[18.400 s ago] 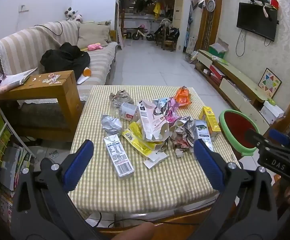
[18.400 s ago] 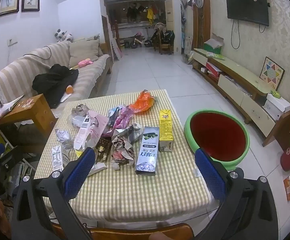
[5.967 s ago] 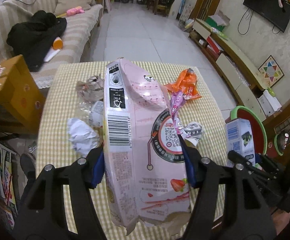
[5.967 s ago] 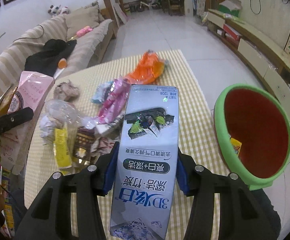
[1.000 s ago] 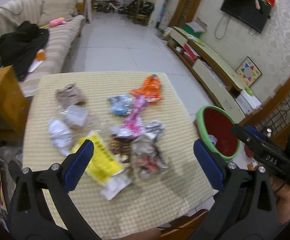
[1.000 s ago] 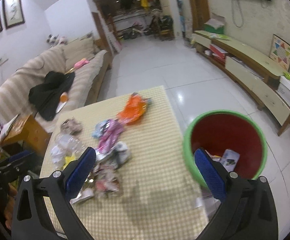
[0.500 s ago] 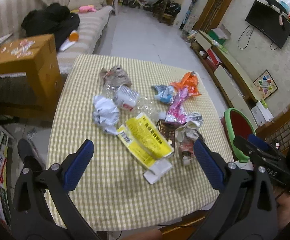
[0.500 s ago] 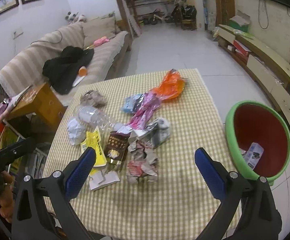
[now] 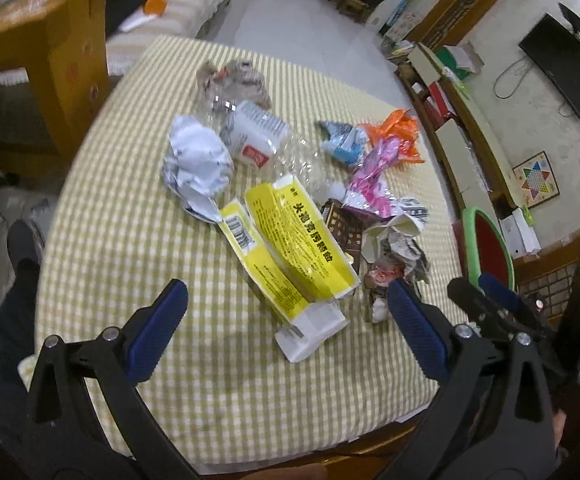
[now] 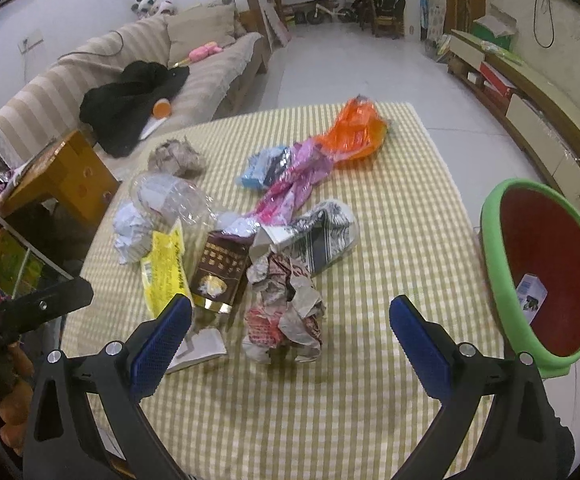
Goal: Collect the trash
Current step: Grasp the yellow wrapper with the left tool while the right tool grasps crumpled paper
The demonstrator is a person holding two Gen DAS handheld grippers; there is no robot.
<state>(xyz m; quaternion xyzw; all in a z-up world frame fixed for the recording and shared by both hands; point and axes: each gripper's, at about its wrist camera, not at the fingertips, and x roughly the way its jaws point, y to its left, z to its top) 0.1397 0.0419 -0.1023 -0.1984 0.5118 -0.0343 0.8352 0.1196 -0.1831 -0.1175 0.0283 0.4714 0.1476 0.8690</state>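
Observation:
Trash lies scattered on the checked tablecloth (image 9: 137, 240). In the left wrist view a flattened yellow carton (image 9: 294, 248) lies just ahead of my open, empty left gripper (image 9: 285, 332). Beyond it lie white crumpled paper (image 9: 195, 162), a clear plastic bottle (image 9: 257, 140) and pink (image 9: 370, 184) and orange wrappers (image 9: 394, 132). In the right wrist view my open, empty right gripper (image 10: 290, 332) hovers over a crumpled paper wad (image 10: 285, 308). The green bin with a red inside (image 10: 546, 272) stands at the table's right and holds a small box (image 10: 532, 294).
A brown wrapper (image 10: 219, 276), a grey striped wrapper (image 10: 322, 236) and a blue packet (image 10: 261, 172) lie mid-table. A wooden stool (image 10: 61, 176) and a striped sofa (image 10: 89, 84) stand to the left. A low TV cabinet (image 10: 530, 92) runs along the right wall.
Both grippers have dropped closer to the table and its trash since half a second ago. Both stay open and empty. The cartons held six seconds ago are gone from the jaws.

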